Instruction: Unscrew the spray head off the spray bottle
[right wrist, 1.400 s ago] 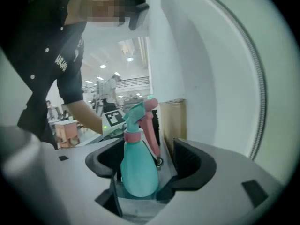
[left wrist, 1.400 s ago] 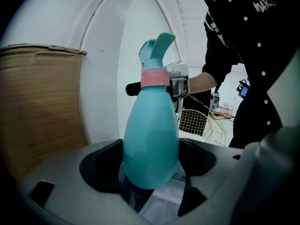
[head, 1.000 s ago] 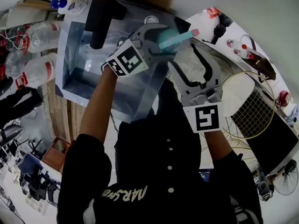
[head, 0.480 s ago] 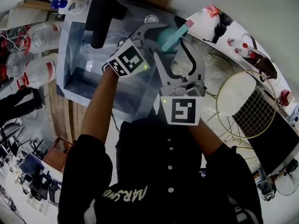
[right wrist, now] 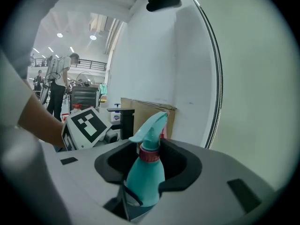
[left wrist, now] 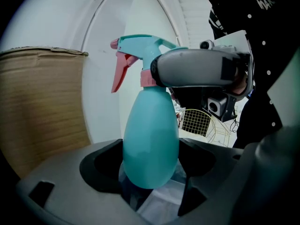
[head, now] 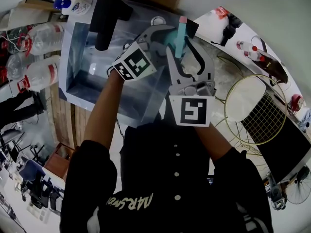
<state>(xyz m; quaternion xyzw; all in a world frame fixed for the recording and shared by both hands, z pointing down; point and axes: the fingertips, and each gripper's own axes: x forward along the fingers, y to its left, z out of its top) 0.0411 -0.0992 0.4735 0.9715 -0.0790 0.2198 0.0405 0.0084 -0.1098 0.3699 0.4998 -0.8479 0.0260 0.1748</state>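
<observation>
- We see the left gripper (head: 160,37) with its jaws pinched on the lower body of the teal spray bottle (left wrist: 151,135), one jaw on each side of its rounded base
- The bottle is held up in the air in front of the person's chest, above the edge of a grey bin (head: 77,57), resting on nothing
- In the left gripper view the bottle stands upright, narrowing up to a pink collar (right wrist: 150,154), with the spray head (left wrist: 140,48) on top
- The head's nozzle points left in that view, and its pink trigger (left wrist: 121,71) hangs below the nozzle
- The right gripper (head: 188,50) has just been closing its jaws; we see them now clamped across the neck of the bottle at the collar and the foot of the spray head
- One right jaw crosses in front of the collar in the left gripper view, and the other is hidden behind it
- The spray head is on the bottle, with no gap showing at the collar
- The two grippers lie close side by side, the left one's marker cube (head: 136,62) just left of the right one's marker cube (head: 192,110)
- A cardboard box (left wrist: 42,102) stands behind the bottle
- A round wire grille (head: 265,113) lies on the table to the right
- Clear plastic bottles (head: 41,38) lie left of the bin
</observation>
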